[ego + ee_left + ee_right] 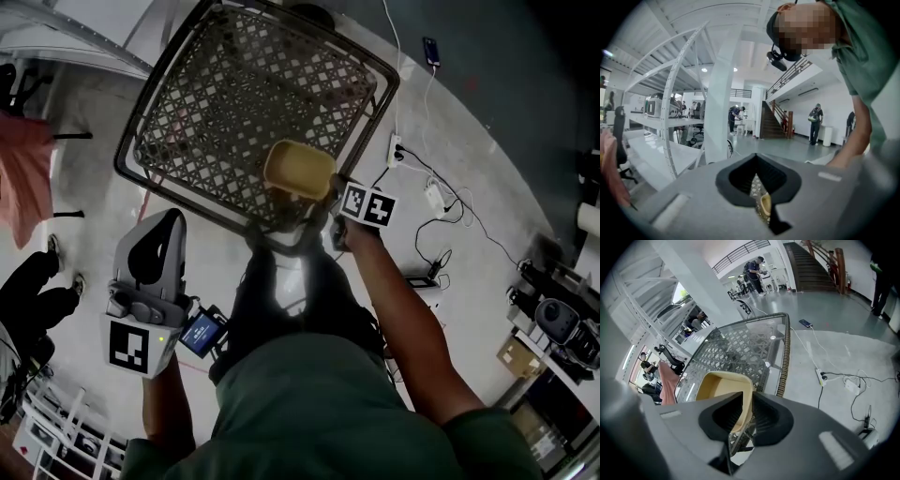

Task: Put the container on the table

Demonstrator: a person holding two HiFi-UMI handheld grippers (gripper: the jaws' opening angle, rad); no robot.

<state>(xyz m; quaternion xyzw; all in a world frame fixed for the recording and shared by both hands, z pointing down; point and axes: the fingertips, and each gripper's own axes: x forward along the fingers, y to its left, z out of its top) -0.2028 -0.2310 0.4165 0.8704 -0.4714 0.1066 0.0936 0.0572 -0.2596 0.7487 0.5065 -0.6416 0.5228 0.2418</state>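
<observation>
The yellow plastic container (298,169) hangs over the near edge of the lattice-topped table (234,94). My right gripper (325,194) is shut on its near wall. In the right gripper view the container (717,385) is open side up, its wall pinched between the dark pads of the right gripper (746,404), above the table's near corner (786,348). I cannot tell whether it touches the top. My left gripper (161,230) is held low at the left, off the table, pointing away. Its jaws (757,180) are shut with nothing in them.
A power strip and cables (412,155) lie on the floor right of the table, with a phone (430,52) beyond. A red cloth (23,173) hangs at the far left. Someone's legs (37,295) are at the left. Boxes and gear (553,328) crowd the right.
</observation>
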